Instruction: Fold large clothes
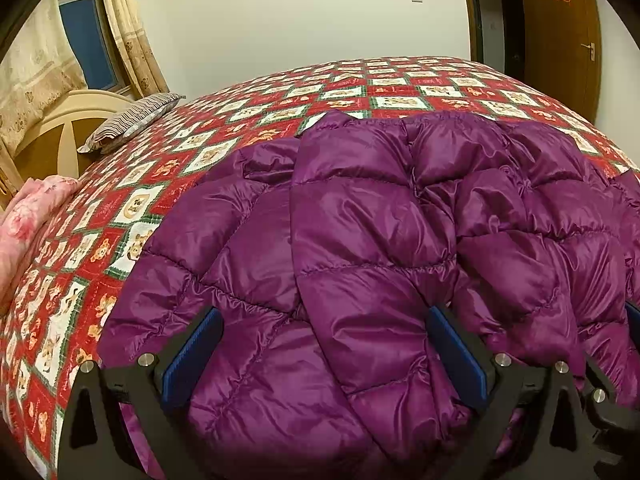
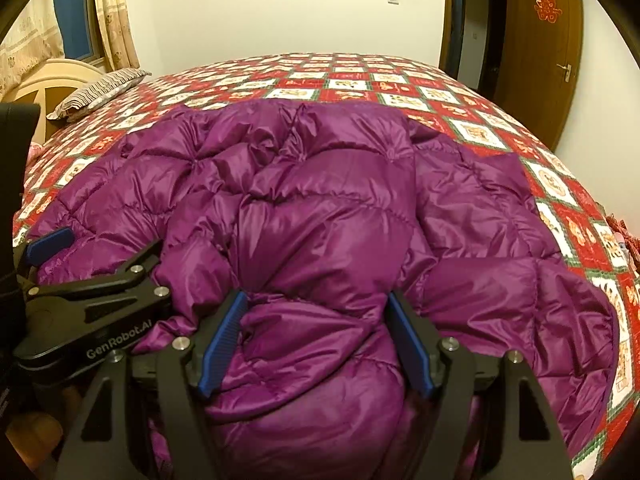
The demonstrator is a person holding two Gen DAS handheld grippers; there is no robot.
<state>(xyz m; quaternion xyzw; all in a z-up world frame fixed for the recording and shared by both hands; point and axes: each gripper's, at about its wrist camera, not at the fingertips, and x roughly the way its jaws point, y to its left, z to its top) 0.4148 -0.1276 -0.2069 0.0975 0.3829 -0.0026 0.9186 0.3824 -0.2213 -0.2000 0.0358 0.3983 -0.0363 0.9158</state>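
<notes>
The purple down jacket (image 1: 380,248) is seen spread across the checked red bedspread (image 1: 248,120), its near edge bunched between the spread pads of the left gripper (image 1: 326,356), while a puffy fold is squeezed between the right gripper (image 2: 318,344) pads.

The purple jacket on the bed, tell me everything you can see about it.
The jacket is a shiny purple quilted puffer, stitched into puffy panels. It lies crumpled on the bed, partly folded over itself, its near edge toward the cameras. The left gripper and right gripper each straddle a bunched part of that edge between blue pads; whether they press is unclear.
</notes>
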